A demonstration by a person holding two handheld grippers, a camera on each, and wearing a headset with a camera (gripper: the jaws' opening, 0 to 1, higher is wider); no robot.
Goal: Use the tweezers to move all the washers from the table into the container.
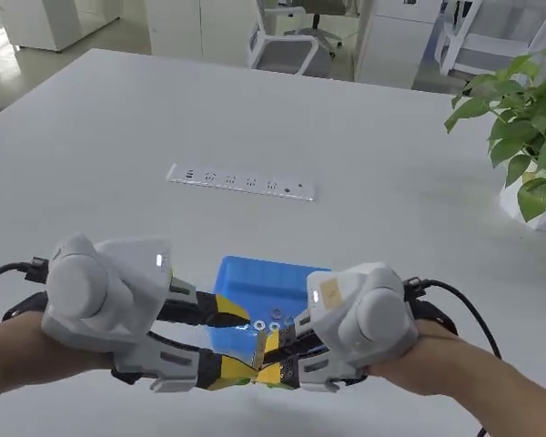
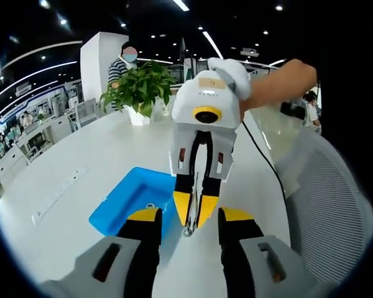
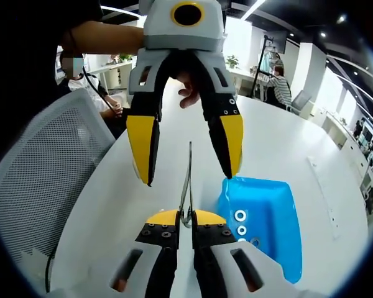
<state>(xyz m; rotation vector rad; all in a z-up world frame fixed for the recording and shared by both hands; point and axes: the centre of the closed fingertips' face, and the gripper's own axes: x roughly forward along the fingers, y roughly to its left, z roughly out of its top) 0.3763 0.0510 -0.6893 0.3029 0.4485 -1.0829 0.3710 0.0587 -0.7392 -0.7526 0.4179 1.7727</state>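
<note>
Right claw is clenched tight on the tweezers, gripping them near their closed end, and the thin steel legs run straight out ahead of the jaws. Facing it head-on, the left claw is released, yellow-tipped jaws spread wide, and the tweezers' points reach into the gap between them without touching either jaw. Both claws hang just above the white table, close to its near edge. Right beside the tweezers, on the side away from the person, sits the blue container, and three washers lie in a short row on its floor, just apart from the tweezers' legs. Further out across the table there's a white power strip, and a potted plant stands at the right edge.
</note>
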